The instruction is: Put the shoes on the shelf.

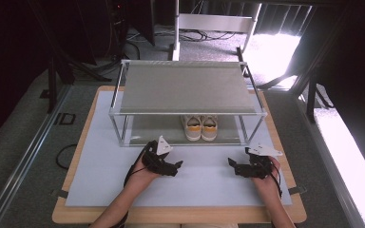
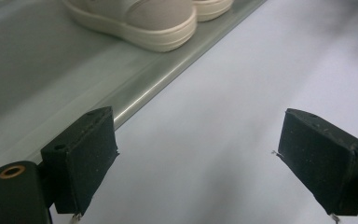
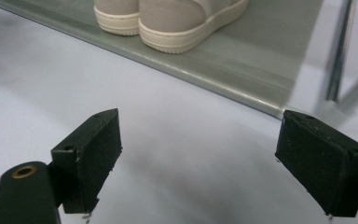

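High view: a two-shelf rack (image 1: 123, 124) stands at the far half of a pale mat (image 1: 95, 180) on a wooden table (image 1: 62, 213). A pair of shoes (image 1: 200, 127) sits on the rack's lower shelf, right of its middle, heels toward the person, under the grey top shelf. Left gripper (image 1: 175, 167) rests on the mat just in front of the rack's left front corner, held in the left hand (image 1: 145, 173), tips pointing right. Right gripper (image 1: 231, 164) rests on the mat in front of the rack's right front corner, held in the right hand (image 1: 266, 178), tips pointing left. The two grippers are well apart, both clear of the rack and the shoes.

Left gripper view: jaws spread wide, nothing between them but bare mat (image 2: 223, 116). The rack's lower shelf edge (image 2: 158, 79) runs slantwise ahead of the left jaw. A shoe heel (image 2: 154, 21) sits on that shelf, beyond the jaws, untouched.

Right gripper view: jaws wide apart, gripping nothing, over the mat (image 3: 191, 158). Both shoe heels (image 3: 177, 23) sit on the lower shelf ahead. A rack leg (image 3: 338, 51) stands upright beyond the right jaw.
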{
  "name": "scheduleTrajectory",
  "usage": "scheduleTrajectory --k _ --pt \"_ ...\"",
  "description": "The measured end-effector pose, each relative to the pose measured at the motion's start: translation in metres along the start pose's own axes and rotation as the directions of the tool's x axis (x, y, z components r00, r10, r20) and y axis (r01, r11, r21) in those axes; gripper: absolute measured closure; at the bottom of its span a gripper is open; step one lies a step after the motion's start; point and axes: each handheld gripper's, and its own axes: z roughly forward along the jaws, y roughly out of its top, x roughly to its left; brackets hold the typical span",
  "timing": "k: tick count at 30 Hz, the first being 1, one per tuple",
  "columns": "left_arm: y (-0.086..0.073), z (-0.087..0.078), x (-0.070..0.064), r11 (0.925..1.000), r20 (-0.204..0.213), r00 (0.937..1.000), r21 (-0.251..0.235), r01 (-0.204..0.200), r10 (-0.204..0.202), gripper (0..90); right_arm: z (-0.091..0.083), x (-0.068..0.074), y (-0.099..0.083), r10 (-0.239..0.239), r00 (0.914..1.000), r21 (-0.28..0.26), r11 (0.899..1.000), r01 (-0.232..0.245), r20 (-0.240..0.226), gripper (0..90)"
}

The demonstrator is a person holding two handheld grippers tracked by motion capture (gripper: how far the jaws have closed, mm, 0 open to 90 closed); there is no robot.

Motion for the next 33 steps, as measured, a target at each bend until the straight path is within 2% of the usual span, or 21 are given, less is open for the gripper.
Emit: scheduleTrajectory --k 3,8,11,15,20,24,26,33 --pt "-0.006 -0.006 0.003 0.9999 -0.029 0.9996 0.010 0.002 -0.002 11.1 -0.006 -0.005 -0.005 0.014 0.9998 -0.008 1.000 -0.014 0.015 13.3" --pt "-0.018 -0.016 0.007 0.9999 -0.074 0.9972 -0.010 0.005 -0.006 11.1 -0.011 -0.011 -0.013 0.021 0.9968 -0.001 1.000 -0.021 0.077 12.5" --pt "-0.027 -0.020 0.010 0.9994 -0.077 0.9967 -0.023 0.025 -0.027 11.2 -0.013 -0.015 -0.017 0.020 0.9945 0.008 1.000 -0.021 0.103 12.4" --pt "-0.036 -0.024 0.014 0.9995 -0.100 0.9948 -0.029 0.014 -0.017 11.1 -0.015 -0.020 -0.022 0.044 0.9900 -0.002 0.999 -0.044 0.134 12.5" --pt "-0.044 -0.026 0.017 0.9986 -0.120 0.9923 -0.047 0.023 -0.029 11.2 -0.017 -0.023 -0.023 0.058 0.9887 -0.019 0.998 -0.056 0.139 12.5" --pt "-0.049 -0.026 0.020 0.9973 -0.116 0.9925 -0.066 0.032 -0.039 11.1 -0.016 -0.023 -0.023 0.057 0.9880 -0.014 0.998 -0.055 0.144 12.6" --pt "-0.052 -0.027 0.021 0.9946 -0.115 0.9913 -0.090 0.053 -0.063 11.1 -0.016 -0.023 -0.023 0.054 0.9877 -0.011 0.999 -0.053 0.147 13.0" --pt "-0.056 -0.028 0.023 0.9933 -0.102 0.9918 -0.093 0.069 -0.078 11.2 -0.016 -0.022 -0.024 0.049 0.9892 -0.008 0.999 -0.048 0.138 13.6"
